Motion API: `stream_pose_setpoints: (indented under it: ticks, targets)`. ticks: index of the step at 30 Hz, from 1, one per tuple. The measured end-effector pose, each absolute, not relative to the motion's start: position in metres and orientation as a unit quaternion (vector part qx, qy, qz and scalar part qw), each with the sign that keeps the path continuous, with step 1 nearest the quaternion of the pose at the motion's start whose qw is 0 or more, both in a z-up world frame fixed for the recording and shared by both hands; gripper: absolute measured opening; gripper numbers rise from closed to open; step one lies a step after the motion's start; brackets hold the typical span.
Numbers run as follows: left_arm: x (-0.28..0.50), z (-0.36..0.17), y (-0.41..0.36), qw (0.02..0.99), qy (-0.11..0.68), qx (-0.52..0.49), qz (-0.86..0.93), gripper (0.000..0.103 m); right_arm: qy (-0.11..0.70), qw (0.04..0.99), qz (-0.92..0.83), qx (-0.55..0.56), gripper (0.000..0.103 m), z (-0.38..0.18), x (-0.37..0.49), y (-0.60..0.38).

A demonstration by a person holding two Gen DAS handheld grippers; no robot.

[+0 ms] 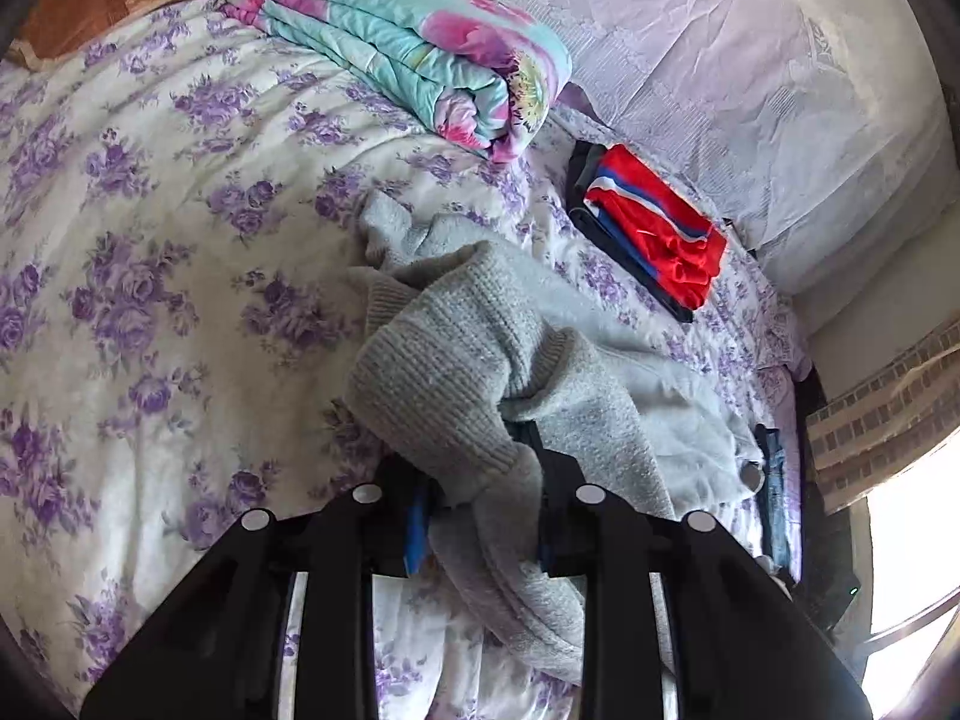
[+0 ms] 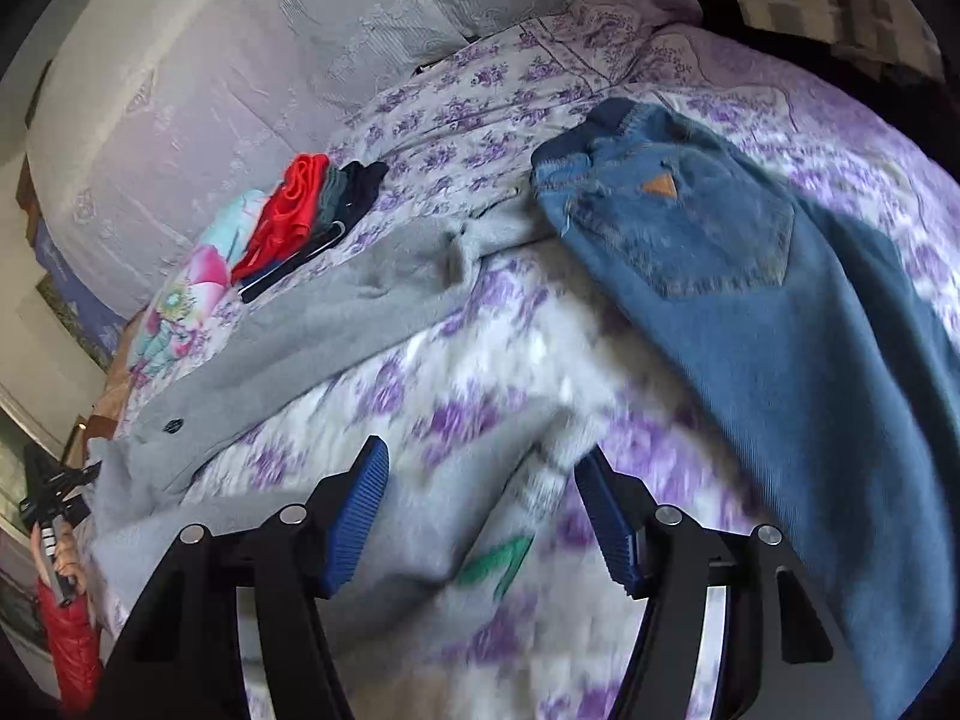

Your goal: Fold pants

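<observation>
A grey knit garment [image 1: 456,354] lies crumpled across the flowered bed sheet [image 1: 150,276]. My left gripper [image 1: 480,480] is shut on a bunched ribbed end of it, which hangs down between the blue pads [image 1: 415,534]. In the right wrist view the same grey garment [image 2: 336,312] stretches from upper right to lower left. My right gripper [image 2: 480,480] stands open low over its blurred near edge, where a green label [image 2: 498,564] shows. The pads do not press on the fabric. Blue jeans [image 2: 780,330] lie spread at the right.
A stack of folded clothes with a red piece on top [image 1: 654,228] sits by the lilac pillows [image 1: 750,90]. A folded floral quilt [image 1: 420,42] lies at the head of the bed. A red sleeve [image 2: 69,642] shows at the far left of the right wrist view.
</observation>
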State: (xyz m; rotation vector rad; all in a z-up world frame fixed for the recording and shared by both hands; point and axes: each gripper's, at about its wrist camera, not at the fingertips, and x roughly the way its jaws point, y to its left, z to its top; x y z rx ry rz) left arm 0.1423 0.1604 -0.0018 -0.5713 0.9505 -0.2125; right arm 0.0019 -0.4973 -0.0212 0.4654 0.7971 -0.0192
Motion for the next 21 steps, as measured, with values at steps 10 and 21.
stream_pose_setpoints:
  ticks: [10,21]
  targets:
    - [0.128,-0.047,0.181,0.816,0.472,-0.312,-0.117,0.026,0.386,0.86,0.012,0.334,0.066,-0.041,-0.085,-0.507]
    - [0.15,0.022,0.177,0.834,0.451,-0.296,-0.116,0.019,0.342,0.878,0.071,0.327,0.015,0.013,0.017,-0.476]
